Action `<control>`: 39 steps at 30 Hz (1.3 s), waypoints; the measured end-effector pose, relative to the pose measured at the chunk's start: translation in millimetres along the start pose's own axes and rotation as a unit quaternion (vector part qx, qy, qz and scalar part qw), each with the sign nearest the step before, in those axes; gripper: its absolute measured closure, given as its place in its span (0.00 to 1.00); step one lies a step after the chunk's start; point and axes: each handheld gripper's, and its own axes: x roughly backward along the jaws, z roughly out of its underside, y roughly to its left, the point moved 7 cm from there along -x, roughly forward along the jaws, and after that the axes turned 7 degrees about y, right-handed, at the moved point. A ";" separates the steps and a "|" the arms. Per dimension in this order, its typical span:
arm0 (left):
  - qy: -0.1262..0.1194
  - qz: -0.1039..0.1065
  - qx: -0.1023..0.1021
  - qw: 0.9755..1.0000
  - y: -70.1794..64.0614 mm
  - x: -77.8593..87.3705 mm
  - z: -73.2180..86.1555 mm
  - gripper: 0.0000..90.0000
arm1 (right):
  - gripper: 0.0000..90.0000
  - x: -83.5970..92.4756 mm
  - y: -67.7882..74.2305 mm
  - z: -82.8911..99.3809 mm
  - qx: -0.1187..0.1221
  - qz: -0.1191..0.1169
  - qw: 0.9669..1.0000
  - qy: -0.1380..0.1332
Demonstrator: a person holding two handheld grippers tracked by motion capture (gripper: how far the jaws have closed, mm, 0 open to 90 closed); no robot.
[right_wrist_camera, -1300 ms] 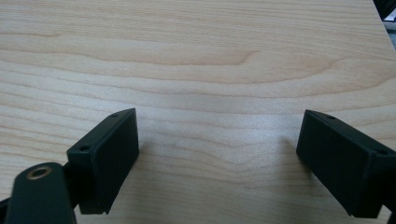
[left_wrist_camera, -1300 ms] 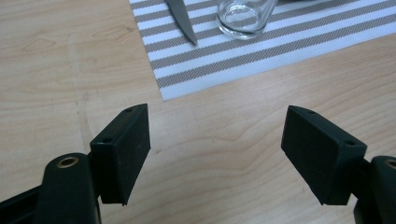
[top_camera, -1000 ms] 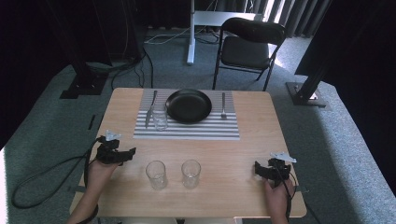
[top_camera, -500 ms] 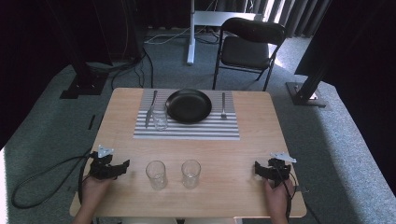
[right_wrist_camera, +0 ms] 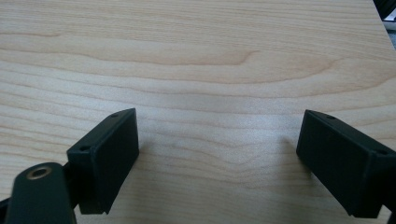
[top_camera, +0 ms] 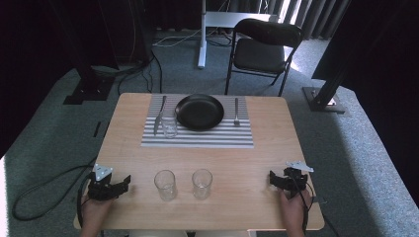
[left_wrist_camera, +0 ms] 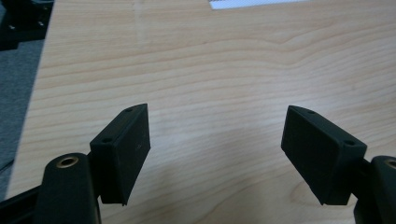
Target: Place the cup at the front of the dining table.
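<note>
L gripper (top_camera: 121, 183) sits low at the near-left corner of the wooden table (top_camera: 276, 148), jaws pointing twd the table middle; in the left gripper view its jaws stand apart w/ bare wood between them, nothing held. R gripper (top_camera: 273, 178) rests at the near-right edge, held by a hand (top_camera: 294, 210); in the right gripper view its jaws are spread wide, nothing between, just tabletop. L hand (top_camera: 94, 212) grips the body of the L gripper from below, cable trailing off the table edge. Two empty clear glasses stand upright betw the grippers along the near side: left glass (top_camera: 165, 184) nearer the L gripper but apart from it, right glass (top_camera: 202, 183) just beside the first, not touching, well apart from the R gripper. Far side: striped placemat (top_camera: 197, 138) w/ black plate (top_camera: 199, 111) on it, a third glass (top_camera: 169, 127) upright at the plate's left, knife (top_camera: 159, 116) left of that, fork (top_camera: 236, 111) right of the plate. Folding chair (top_camera: 264, 49) stands behind the table.
</note>
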 end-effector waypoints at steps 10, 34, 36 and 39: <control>-0.007 -0.024 0.022 0.999 14.5 8.9 15.3 0.27 | 0.14 0.0 0.0 0.0 0.000 0.000 1.000 0.000; -0.029 -0.066 0.036 0.997 43.2 13.9 29.5 0.27 | 0.14 0.0 0.0 0.0 0.000 0.000 1.000 0.000; -0.026 -0.061 0.045 0.997 45.1 13.5 30.2 0.27 | 0.14 0.0 0.0 0.0 0.000 0.000 1.000 0.000; -0.031 -0.064 0.047 0.996 47.3 15.0 29.7 0.27 | 0.14 0.0 0.0 0.0 0.000 0.000 1.000 0.000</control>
